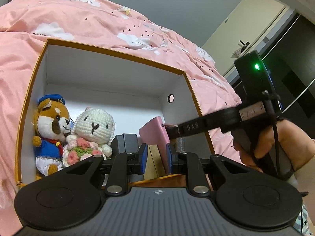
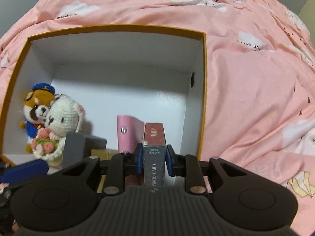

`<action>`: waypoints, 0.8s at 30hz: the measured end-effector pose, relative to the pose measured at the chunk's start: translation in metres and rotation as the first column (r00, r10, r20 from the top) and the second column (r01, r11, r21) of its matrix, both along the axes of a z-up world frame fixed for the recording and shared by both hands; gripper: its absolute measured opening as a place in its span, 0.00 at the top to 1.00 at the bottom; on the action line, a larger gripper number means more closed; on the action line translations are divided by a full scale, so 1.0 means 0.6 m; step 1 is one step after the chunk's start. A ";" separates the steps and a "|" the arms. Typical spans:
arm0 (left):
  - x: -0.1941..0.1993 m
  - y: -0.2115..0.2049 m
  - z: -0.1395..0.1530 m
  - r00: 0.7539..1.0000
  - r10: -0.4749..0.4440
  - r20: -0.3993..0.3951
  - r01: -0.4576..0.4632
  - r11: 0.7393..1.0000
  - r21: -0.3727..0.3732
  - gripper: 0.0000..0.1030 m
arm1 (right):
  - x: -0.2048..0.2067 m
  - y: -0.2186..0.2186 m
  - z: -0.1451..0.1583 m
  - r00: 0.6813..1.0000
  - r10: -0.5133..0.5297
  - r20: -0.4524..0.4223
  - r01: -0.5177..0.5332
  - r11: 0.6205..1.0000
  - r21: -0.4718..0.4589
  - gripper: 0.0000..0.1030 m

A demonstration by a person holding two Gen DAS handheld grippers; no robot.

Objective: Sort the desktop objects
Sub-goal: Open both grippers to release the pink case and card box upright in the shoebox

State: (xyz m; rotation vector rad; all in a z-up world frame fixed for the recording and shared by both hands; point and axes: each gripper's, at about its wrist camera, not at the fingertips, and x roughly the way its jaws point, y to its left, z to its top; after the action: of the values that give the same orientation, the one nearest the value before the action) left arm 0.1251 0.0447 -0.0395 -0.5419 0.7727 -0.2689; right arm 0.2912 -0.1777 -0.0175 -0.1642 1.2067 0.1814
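Note:
An orange-rimmed white box [image 1: 118, 53] [image 2: 118, 28] lies open on a pink bed. In its left corner sit a brown plush in a blue sailor suit [image 1: 52, 122] [image 2: 37, 108] and a white crochet bunny [image 1: 94, 125] [image 2: 63, 118] with flowers. A pink wallet [image 1: 153, 135] [image 2: 128, 133] stands upright near the right wall, with a grey block [image 1: 126, 143] [image 2: 74, 149] and a tan box [image 1: 155, 161] [image 2: 102, 152] beside it. My right gripper [image 2: 154, 159] [image 1: 173, 130] points down into the box, shut on a dark red and grey photo card box [image 2: 154, 137]. My left gripper [image 1: 156, 158] hovers at the near rim, narrowly open and holding nothing.
A pink cloud-print duvet [image 1: 98, 19] [image 2: 256, 78] surrounds the box on all sides. A hand [image 1: 275, 143] holds the right gripper's handle. Behind it are a cream door [image 1: 246, 29] and dark cabinets [image 1: 291, 74]. The box floor at the back is bare.

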 end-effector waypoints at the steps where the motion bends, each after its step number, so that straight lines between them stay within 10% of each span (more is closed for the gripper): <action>1: 0.000 0.000 -0.001 1.000 -0.002 -0.001 0.002 1.000 -0.002 0.79 | 0.002 0.001 0.001 1.000 -0.006 0.000 0.006 1.000 0.008 0.75; 14: 0.005 0.005 -0.013 1.000 0.000 -0.015 0.000 1.000 -0.011 0.79 | 0.052 0.013 0.006 0.996 -0.036 0.076 0.025 0.990 0.142 0.44; 24: 0.013 0.006 -0.023 0.999 0.002 -0.035 -0.002 1.000 -0.008 0.79 | 0.050 0.055 -0.017 0.985 0.127 0.117 -0.119 0.990 -0.068 0.47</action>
State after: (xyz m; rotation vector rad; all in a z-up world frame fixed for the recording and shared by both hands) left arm 0.1329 0.0486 -0.0531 -0.5566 0.8055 -0.2613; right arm 0.3212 -0.1446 -0.0279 -0.2998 1.0826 0.2394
